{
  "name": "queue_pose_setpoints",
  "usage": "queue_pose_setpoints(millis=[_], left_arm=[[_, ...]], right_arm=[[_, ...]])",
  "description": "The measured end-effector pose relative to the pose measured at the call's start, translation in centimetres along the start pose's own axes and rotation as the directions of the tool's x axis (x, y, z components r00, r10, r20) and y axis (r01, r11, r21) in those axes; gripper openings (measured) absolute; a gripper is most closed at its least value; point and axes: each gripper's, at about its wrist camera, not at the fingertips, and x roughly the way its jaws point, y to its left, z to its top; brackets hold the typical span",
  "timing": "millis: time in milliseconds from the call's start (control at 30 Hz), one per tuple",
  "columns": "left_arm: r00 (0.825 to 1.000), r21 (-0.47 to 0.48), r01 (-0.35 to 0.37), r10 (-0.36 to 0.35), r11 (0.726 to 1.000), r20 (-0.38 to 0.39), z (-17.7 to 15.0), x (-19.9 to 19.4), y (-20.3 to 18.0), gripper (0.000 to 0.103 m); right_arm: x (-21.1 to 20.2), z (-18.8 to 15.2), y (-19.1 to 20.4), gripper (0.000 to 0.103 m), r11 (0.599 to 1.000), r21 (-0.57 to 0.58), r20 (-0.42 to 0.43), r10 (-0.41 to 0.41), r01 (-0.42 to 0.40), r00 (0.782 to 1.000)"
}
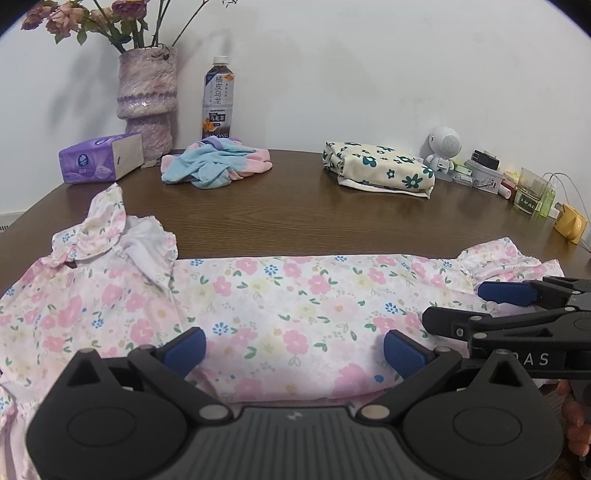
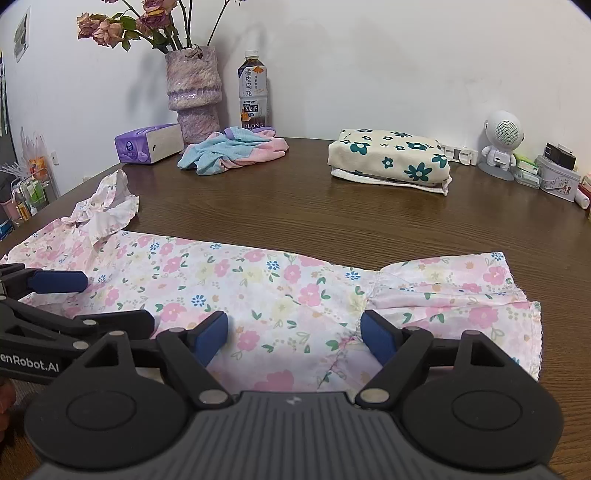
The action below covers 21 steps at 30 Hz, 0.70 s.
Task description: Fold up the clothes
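Your left gripper [image 1: 294, 350] and right gripper [image 2: 294, 336] hover wide open, empty, over the floral dress [image 1: 280, 295], whose long axis runs crosswise just ahead; collar nearer your left.

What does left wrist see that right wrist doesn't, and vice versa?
Left wrist only: a yellow object and a green-tinted clear container at the table's right end, and the right gripper from its side.

Right wrist only: a cluttered shelf past the table's left edge, a paper on the wall, and the left gripper from its side.

Both: the pink floral garment spread under open jaws, the folded cream floral cloth, the crumpled blue-pink garment, vase, bottle, tissue pack, white speaker figure.
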Motion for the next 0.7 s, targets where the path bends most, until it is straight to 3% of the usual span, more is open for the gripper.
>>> queue_pose_setpoints(millis=[700], left_arm=[[1.000,0.013,-0.009,0.009,1.000,-0.005,0.01,0.10,-0.22,0.103]], right_arm=[[0.02,0.01,0.03,0.082,1.000,-0.007,-0.001,0.000,0.000,1.000]])
